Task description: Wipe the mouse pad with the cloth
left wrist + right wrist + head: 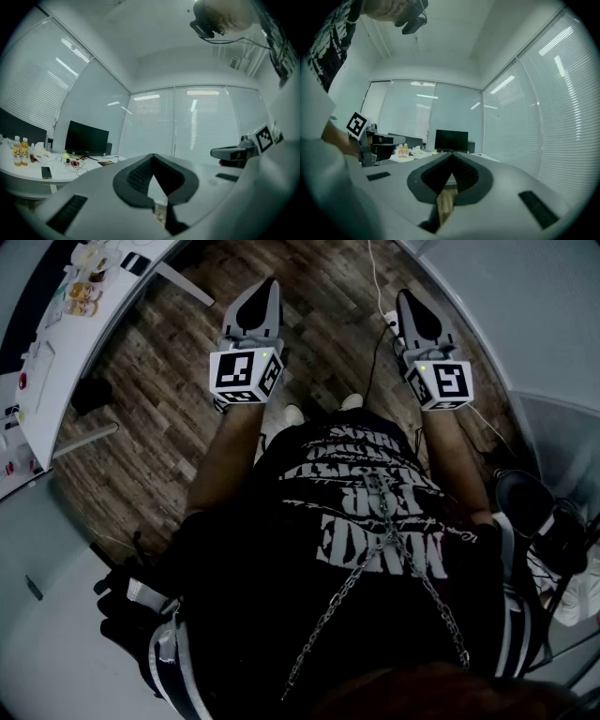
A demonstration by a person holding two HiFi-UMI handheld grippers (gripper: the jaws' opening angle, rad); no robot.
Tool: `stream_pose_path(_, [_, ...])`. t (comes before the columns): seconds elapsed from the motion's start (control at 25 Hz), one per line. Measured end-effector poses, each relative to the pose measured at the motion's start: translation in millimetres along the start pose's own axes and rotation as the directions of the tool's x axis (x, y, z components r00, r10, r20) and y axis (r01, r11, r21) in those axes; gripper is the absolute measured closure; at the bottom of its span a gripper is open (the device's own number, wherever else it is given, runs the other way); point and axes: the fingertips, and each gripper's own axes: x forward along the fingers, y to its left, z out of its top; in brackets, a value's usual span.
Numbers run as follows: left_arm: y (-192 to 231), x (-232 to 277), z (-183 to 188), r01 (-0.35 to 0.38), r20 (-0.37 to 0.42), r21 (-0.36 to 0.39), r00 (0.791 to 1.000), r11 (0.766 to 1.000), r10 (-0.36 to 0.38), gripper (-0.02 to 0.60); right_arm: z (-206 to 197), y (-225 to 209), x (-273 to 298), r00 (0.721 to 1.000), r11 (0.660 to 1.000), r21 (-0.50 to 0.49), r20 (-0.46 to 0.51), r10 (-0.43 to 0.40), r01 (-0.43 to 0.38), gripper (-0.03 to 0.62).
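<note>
Left gripper view, my left gripper [153, 156] jaws closed tip to tip on nothing, my right gripper [452, 155] likewise closed and empty, both over wooden floor [178, 371] right of the white desk [58, 390], cloth and mouse pad too small to pick out there

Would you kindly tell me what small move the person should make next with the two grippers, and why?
Probably turn toward the white table at the left. Both the left gripper and right gripper are shut and empty, held level over the wooden floor, and neither cloth nor mouse pad shows; the table seems their likeliest place.
</note>
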Motion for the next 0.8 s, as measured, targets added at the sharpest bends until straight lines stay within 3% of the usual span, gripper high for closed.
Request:
stream_pose_path(0.52, [-71, 74, -9, 0.017, 0.004, 0.026, 1.000, 1.000, -0.017, 0.577, -1, -81, -10, 0.998, 0.998, 0.026, 0.027, 0.048, -0.049, 0.599])
stream_pose_path(0.68, [-75, 83, -6, -0.020, 0.026, 0.036, 0.999, 0.999, 0.019, 0.577, 4, -93, -6, 0.995, 0.995, 0.033, 0.049, 0.089, -0.091, 0.599])
stream_pose_path(0.8, [-75, 81, -13, -0.066, 0.019, 0.001, 0.998, 0.998, 0.066, 0.577, 3, -96, -5, 0.989, 0.989, 0.040, 0.045, 0.139, -0.141, 0.599])
